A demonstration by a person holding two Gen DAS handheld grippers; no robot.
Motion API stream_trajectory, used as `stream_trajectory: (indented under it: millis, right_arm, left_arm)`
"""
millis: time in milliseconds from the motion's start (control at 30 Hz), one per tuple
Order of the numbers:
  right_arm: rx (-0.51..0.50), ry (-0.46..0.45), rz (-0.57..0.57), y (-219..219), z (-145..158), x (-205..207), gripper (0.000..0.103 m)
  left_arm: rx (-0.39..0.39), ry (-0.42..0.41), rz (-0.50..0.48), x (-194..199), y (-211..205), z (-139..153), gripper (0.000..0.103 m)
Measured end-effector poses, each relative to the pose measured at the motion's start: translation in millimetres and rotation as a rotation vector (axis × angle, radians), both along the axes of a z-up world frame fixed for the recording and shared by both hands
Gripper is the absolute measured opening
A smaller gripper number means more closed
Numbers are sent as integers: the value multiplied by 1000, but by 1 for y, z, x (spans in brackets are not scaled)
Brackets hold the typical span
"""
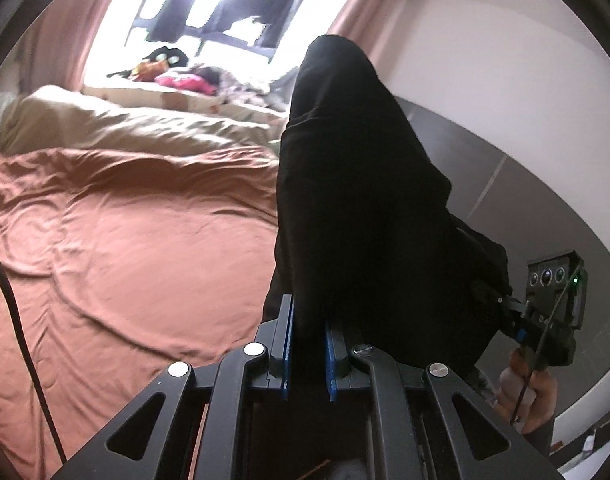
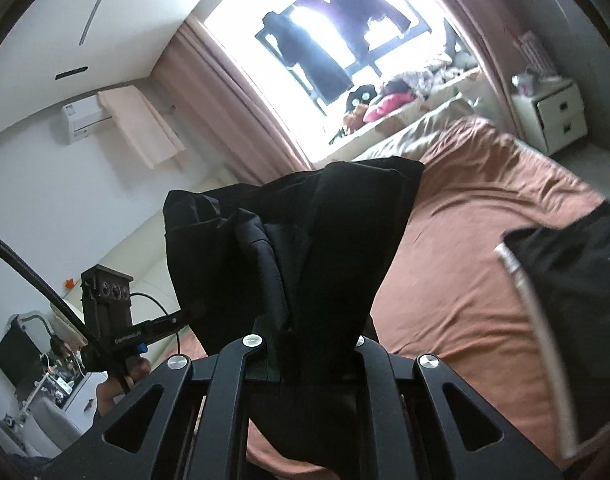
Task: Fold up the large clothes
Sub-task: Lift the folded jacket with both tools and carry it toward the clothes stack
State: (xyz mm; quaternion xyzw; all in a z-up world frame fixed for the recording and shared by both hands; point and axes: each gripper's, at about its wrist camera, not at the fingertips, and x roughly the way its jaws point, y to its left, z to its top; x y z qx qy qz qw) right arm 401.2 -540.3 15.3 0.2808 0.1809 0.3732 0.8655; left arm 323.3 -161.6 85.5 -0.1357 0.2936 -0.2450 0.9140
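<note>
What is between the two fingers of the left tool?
A fold of the black garment, clamped between the blue pads of the left tool, as the left wrist view shows.

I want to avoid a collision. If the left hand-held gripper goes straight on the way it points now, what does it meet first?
The black garment it already grips with the left hand-held gripper fills that line. Behind the cloth probably the bed, but depth is unclear.
</note>
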Motion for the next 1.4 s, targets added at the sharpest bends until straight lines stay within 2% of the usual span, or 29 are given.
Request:
stream_trajectory:
  millis: [167,400,600,867,1033,1100,1233,1400]
  right_arm:
    - [-4,-28,-53,-51,17,-19,7]
    - [-54,-57,-138,-115,36,-62,7]
    - [-89,-17,-215,-155,35,-80,7]
    - [-88,14,-309,-170,40,-93,7]
    - [-91,65,-322,-156,31,-65,7]
    - [-87,95,-321,-142,20,-43,7]
    - [-94,172,-313,-118,3,6,7]
    - [-128,237,-292,-83,-3,51,7]
  left_arm:
    - [-11,-26,-74,0,-61,27,13]
    - [-23,-35,-167,3,-144,44,13]
    - [-30,-15,-260,10,-215,41,13]
    - [-26,52,-353,35,-282,19,13]
    - [-36,123,-336,79,-303,-18,13]
    - [-37,153,-325,96,-308,-27,13]
    - [-4,202,-312,132,-310,-45,13]
    - [30,280,-273,174,-304,-79,13]
